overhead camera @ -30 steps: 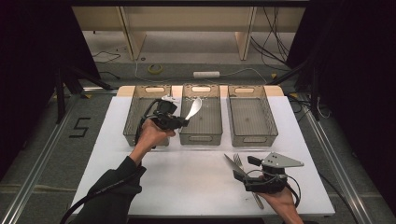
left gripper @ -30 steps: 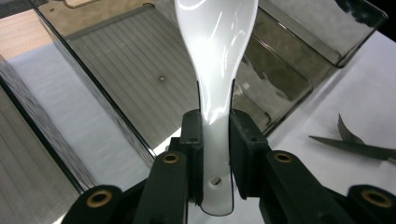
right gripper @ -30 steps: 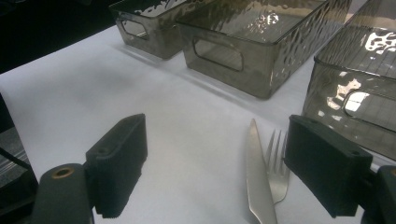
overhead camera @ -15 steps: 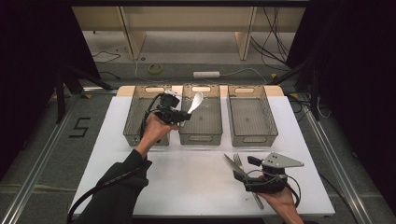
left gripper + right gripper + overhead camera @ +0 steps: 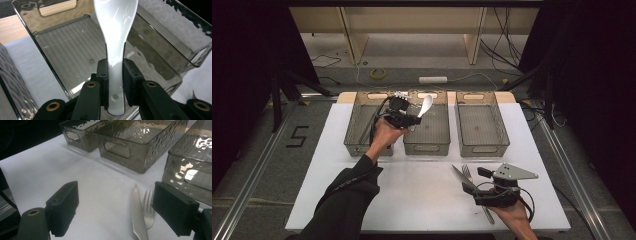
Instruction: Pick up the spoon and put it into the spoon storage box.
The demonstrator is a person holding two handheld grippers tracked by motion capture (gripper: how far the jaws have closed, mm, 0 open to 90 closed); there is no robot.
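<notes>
While left gripper (image 5: 115, 72) clamps white spoon (image 5: 115, 32), middle bin (image 5: 428, 131) beneath, bare inside

Lab: black curtains (image 5: 257, 75), floor cables (image 5: 507, 55) (taped marker).

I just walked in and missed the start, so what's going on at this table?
A person is sorting cutlery into three clear bins. The left gripper is shut on a white spoon by its handle, holding it above the middle bin. The right gripper rests near the front of the table with its jaws open, and a knife and fork lie on the table between them, not yet picked up.
</notes>
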